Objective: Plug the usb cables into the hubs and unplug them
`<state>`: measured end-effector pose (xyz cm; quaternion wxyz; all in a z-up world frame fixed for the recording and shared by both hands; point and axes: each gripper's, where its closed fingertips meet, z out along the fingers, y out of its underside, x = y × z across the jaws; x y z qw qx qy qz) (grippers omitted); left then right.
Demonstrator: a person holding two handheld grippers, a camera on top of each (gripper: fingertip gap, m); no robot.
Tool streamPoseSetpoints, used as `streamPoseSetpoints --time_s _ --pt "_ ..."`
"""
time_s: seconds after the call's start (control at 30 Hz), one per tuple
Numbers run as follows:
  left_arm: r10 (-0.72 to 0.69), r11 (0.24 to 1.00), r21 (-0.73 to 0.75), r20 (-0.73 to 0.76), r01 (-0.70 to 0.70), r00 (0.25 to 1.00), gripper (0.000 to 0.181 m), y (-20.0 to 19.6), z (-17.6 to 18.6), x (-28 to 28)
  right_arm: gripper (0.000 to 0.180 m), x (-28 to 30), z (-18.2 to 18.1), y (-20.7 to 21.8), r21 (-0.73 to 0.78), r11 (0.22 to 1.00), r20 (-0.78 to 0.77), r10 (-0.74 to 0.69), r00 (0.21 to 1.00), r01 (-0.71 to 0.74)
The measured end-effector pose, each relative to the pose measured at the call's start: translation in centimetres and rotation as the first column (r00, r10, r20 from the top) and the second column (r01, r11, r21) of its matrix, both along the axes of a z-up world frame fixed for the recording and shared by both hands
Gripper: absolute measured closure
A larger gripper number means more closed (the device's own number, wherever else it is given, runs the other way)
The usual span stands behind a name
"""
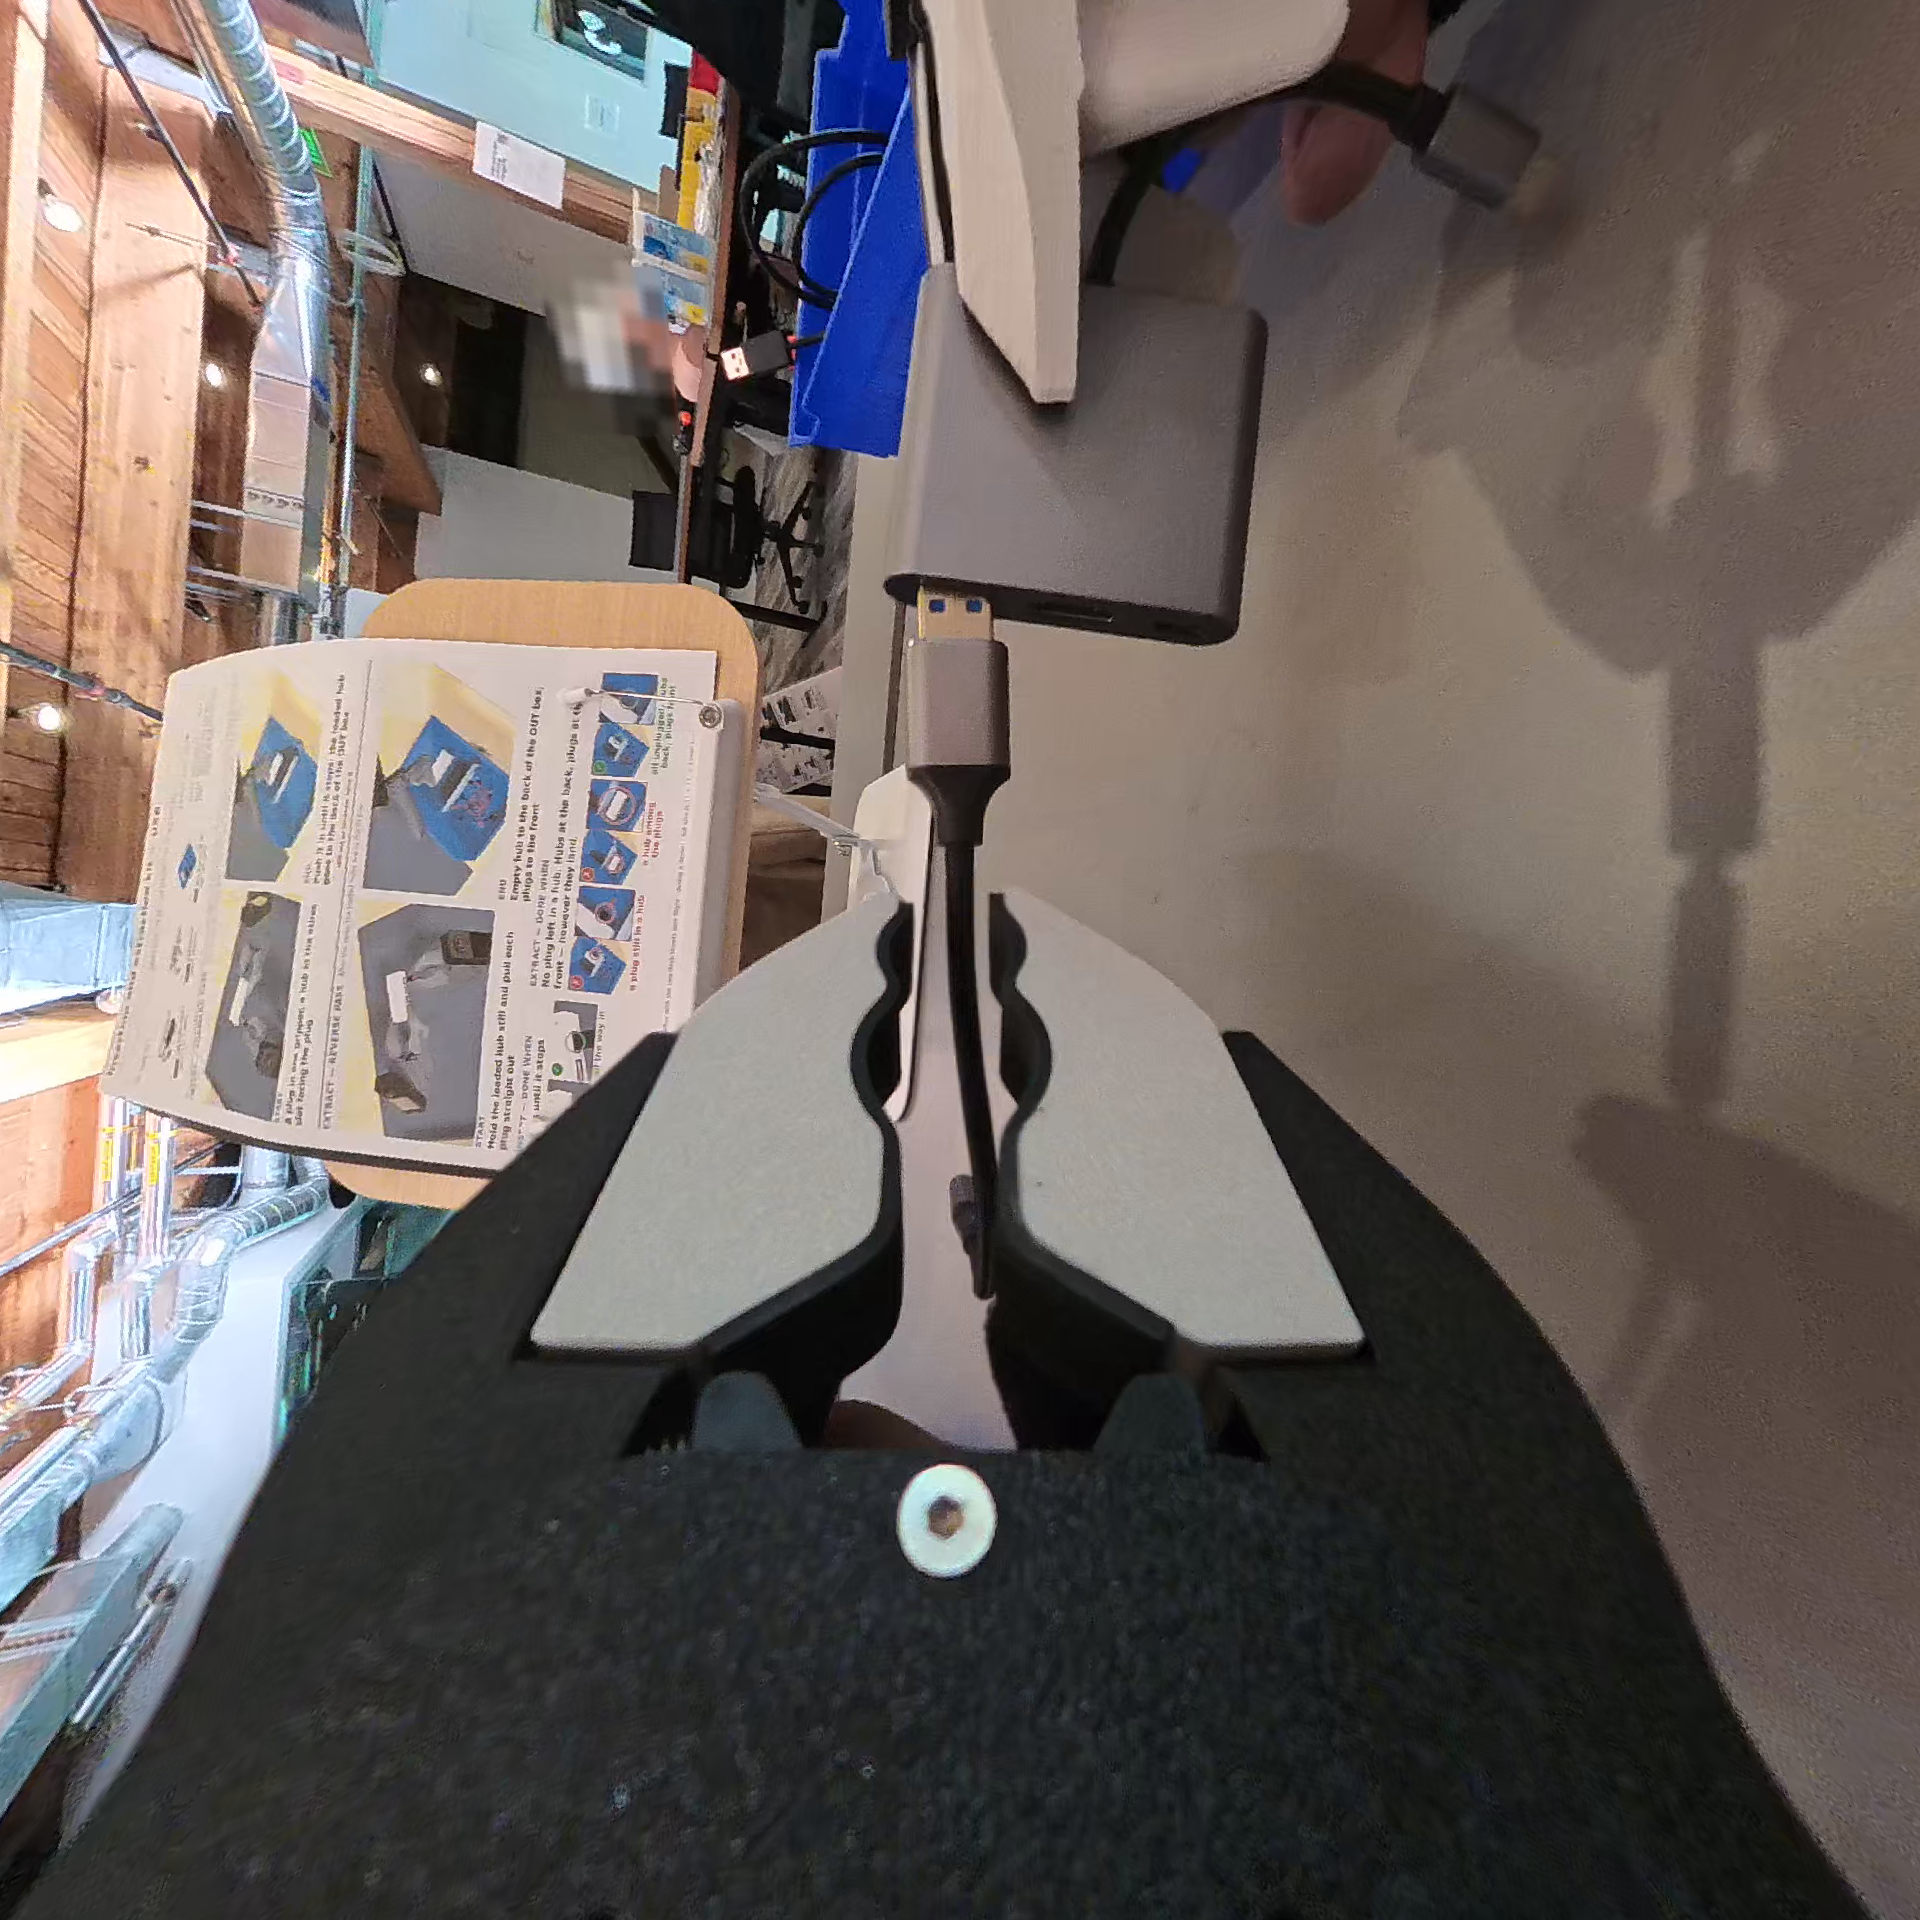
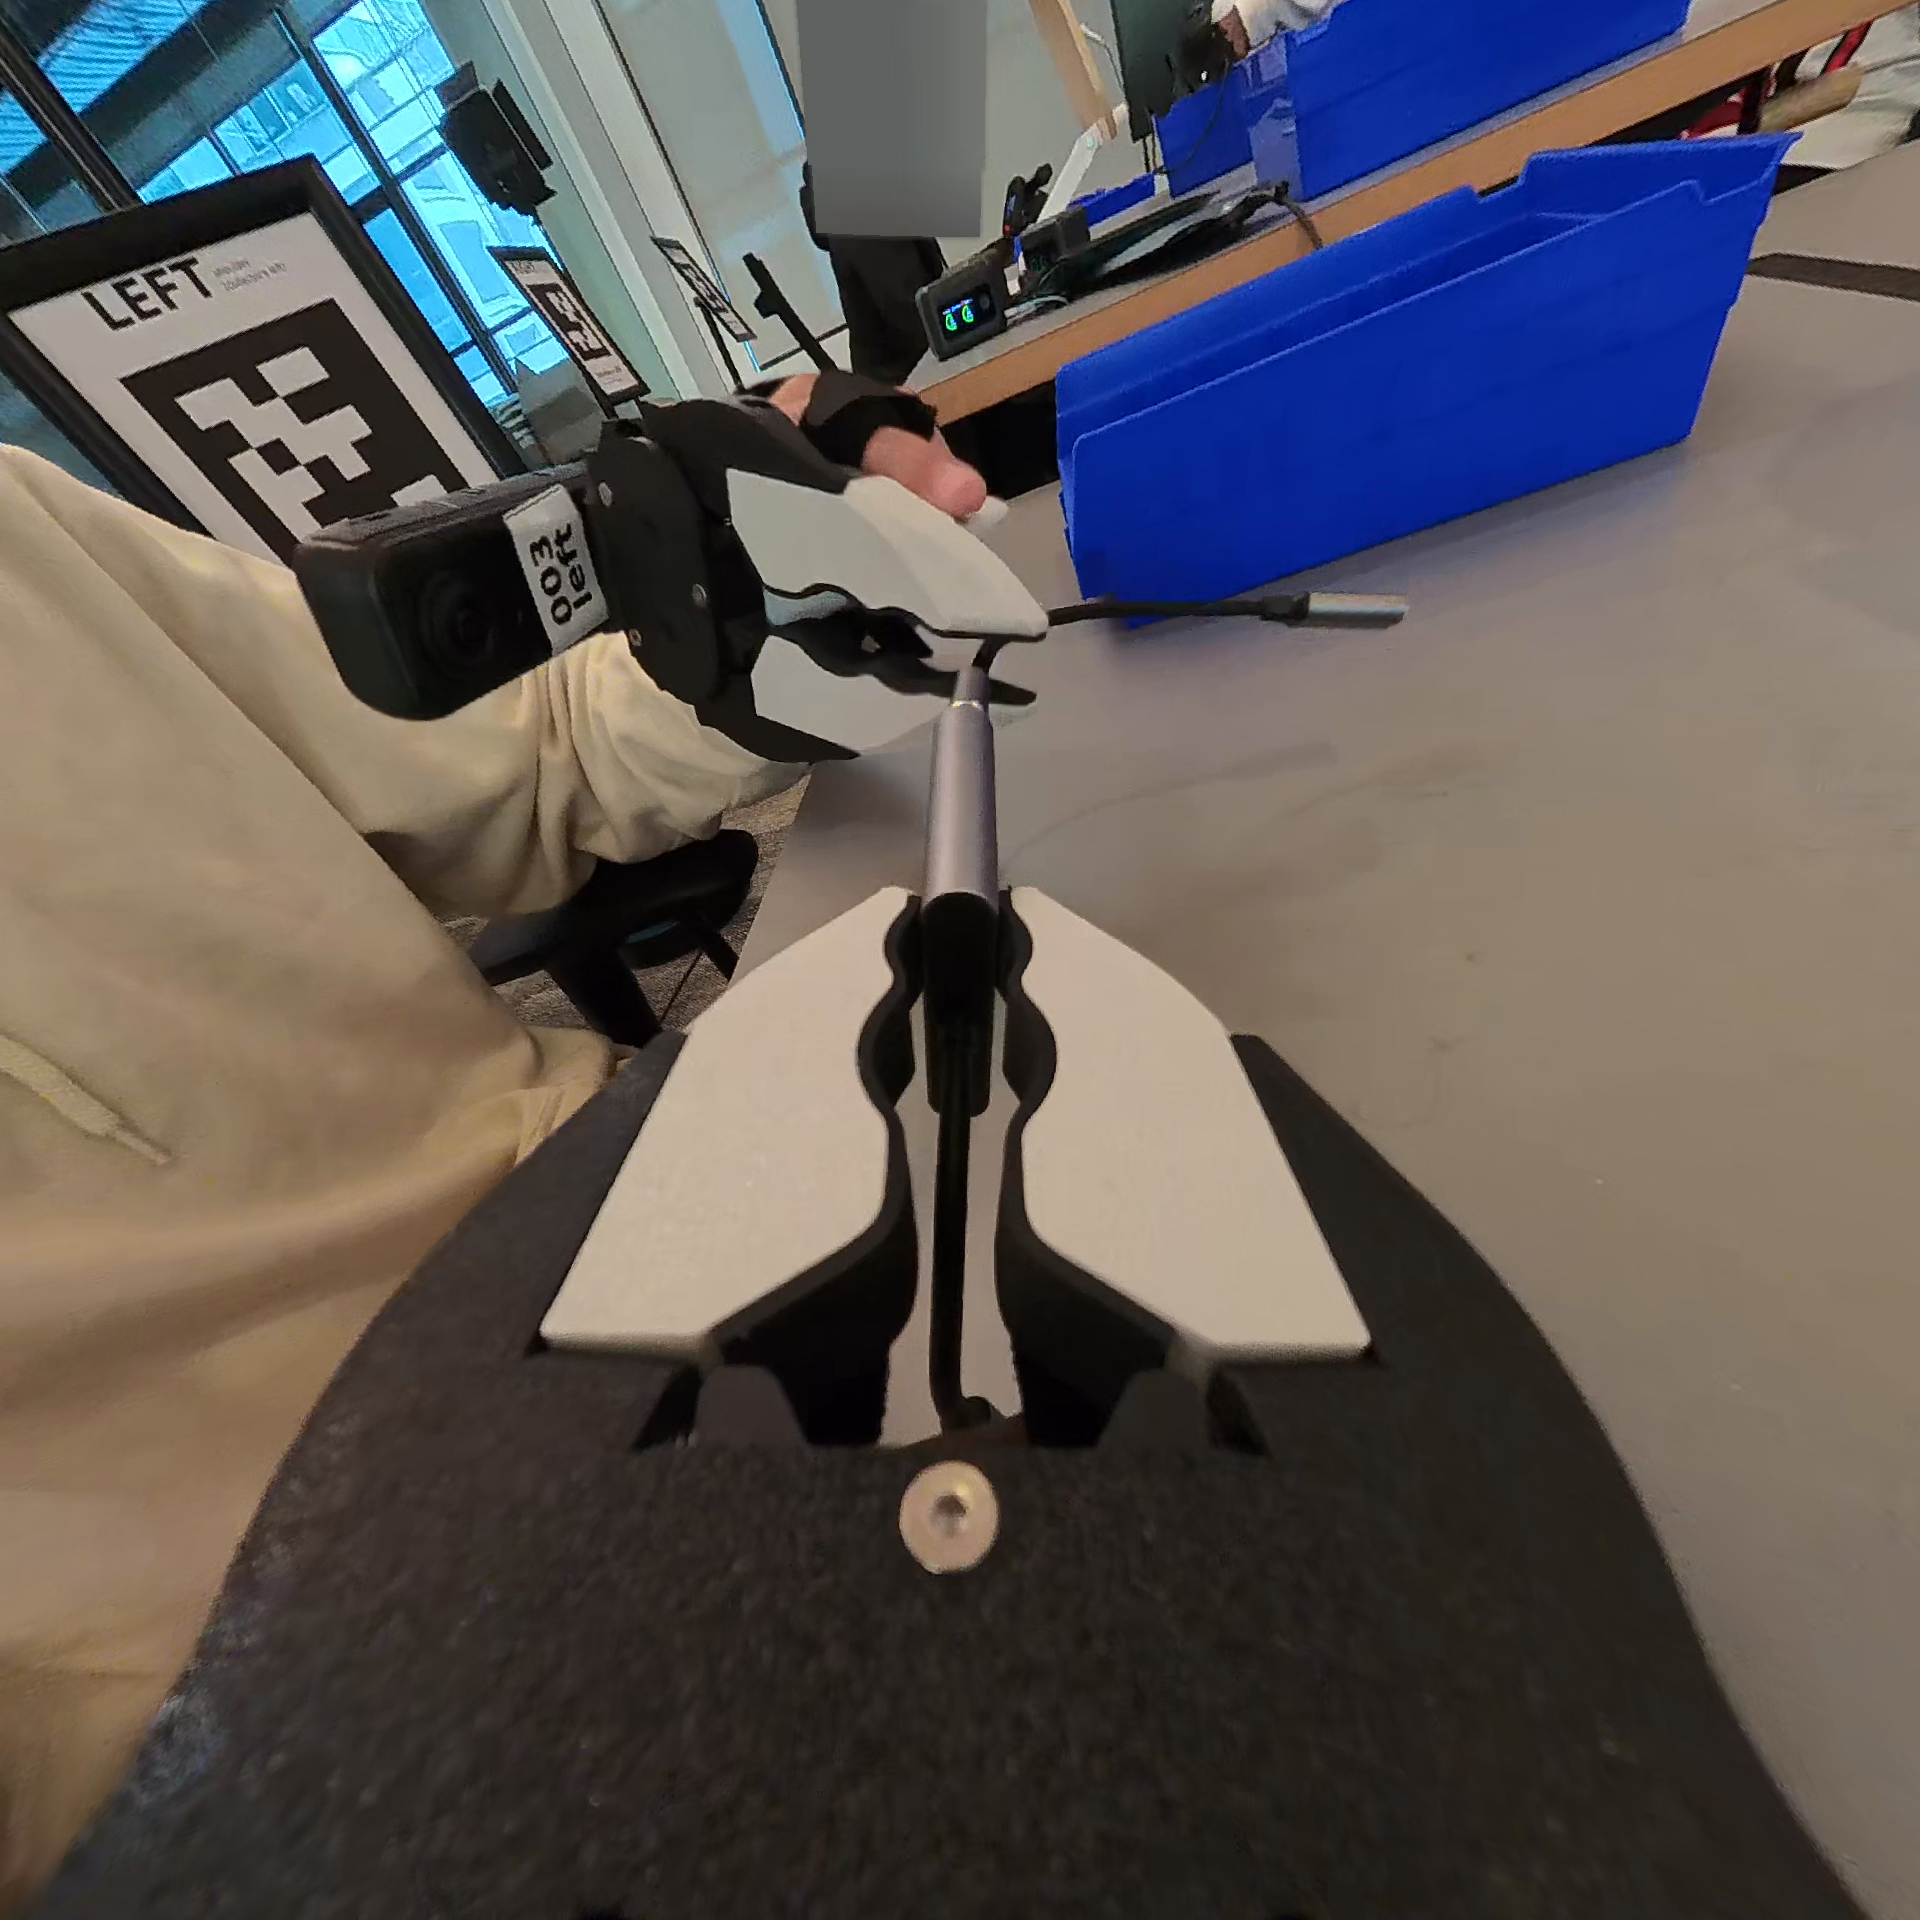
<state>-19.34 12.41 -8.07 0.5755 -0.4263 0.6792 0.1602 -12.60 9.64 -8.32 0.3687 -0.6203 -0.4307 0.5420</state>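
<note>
Left gripper [image 1: 951, 914] clamps black cable just behind grey USB-A plug [image 1: 956, 707], frame centre. Plug's metal tip partly inside port of grey hub [image 1: 1081, 488], blue tongue visible: not fully seated, insertion or extraction cannot tell. Right gripper [image 2: 961, 914] pinches hub's [image 2: 961, 800] end, upper centre. Hub's own connector [image 2: 1340, 610] dangles near blue bin [image 2: 1403, 384], upper right. Remaining plugs not shown.
</note>
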Motion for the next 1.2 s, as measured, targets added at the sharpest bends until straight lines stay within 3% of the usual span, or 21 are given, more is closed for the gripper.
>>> streamPoseSetpoints --time_s 0.4,0.53,0.67,0.9,1.2 --pt "-0.065 0.988 -0.136 0.067 0.073 0.996 0.155 -1.3 0.3 0.3 0.167 0.0 -0.1 -0.3 -0.028 0.999 -0.001 0.022 1.000 -0.022" --pt "-0.110 0.982 -0.150 0.050 0.116 0.993 0.174 -1.9 -0.3 0.9 0.167 0.0 -0.1 -0.4 -0.038 0.999 -0.008 0.030 1.000 -0.030" --pt "-0.113 0.976 -0.186 -0.005 0.110 0.994 0.175 -2.0 -0.6 0.7 0.167 -0.1 -0.9 -0.5 -0.044 0.998 0.041 0.036 0.999 -0.034" --pt "-0.135 0.984 -0.144 -0.233 0.104 0.963 0.175 -2.2 -2.8 0.3 0.167 -0.5 -2.8 -1.0 -0.053 0.997 0.147 0.070 0.987 -0.063" --pt "-0.149 0.981 -0.162 -0.256 0.110 0.955 0.175 -2.3 -2.2 -0.2 0.167 -0.5 -2.8 -1.4 -0.047 0.995 0.148 0.093 0.985 -0.087"
